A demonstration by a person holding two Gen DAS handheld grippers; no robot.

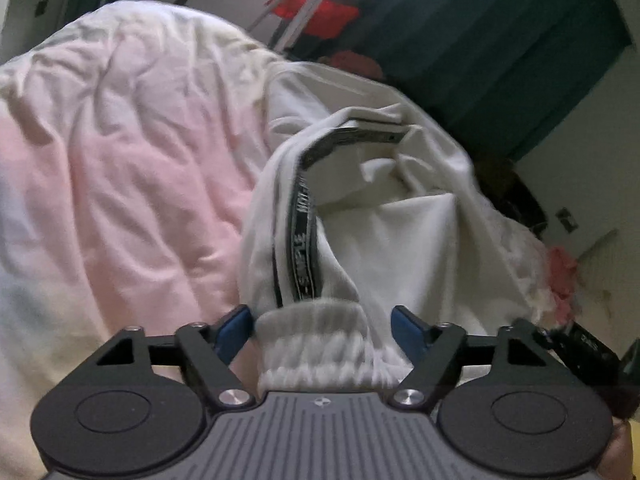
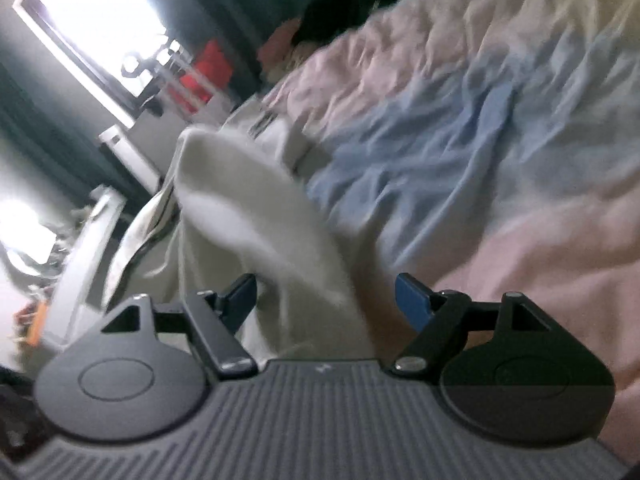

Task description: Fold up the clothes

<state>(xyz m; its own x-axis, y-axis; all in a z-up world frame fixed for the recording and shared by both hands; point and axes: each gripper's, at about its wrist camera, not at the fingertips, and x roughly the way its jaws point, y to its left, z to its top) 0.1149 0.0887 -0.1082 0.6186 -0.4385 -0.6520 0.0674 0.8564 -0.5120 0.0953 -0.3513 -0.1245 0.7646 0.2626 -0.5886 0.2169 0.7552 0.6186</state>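
Observation:
A white garment [image 1: 400, 232] with a black lettered stripe [image 1: 304, 248] lies crumpled on a bed. Its ribbed cuff [image 1: 320, 344] sits between the blue pads of my left gripper [image 1: 322, 330], whose jaws stand wide apart, the cuff loose between them. In the right wrist view the same white garment [image 2: 260, 208] runs up from my right gripper [image 2: 326, 300]. That gripper's jaws are also wide apart, with cloth lying between them near the left pad [image 2: 240, 300]. The view is blurred.
A wrinkled pink, white and blue duvet [image 1: 120, 160] covers the bed; it also shows in the right wrist view [image 2: 460, 140]. Dark green curtains [image 1: 500, 40], a rack with red clothes [image 1: 316, 8] and a bright window [image 2: 92, 20] stand beyond the bed.

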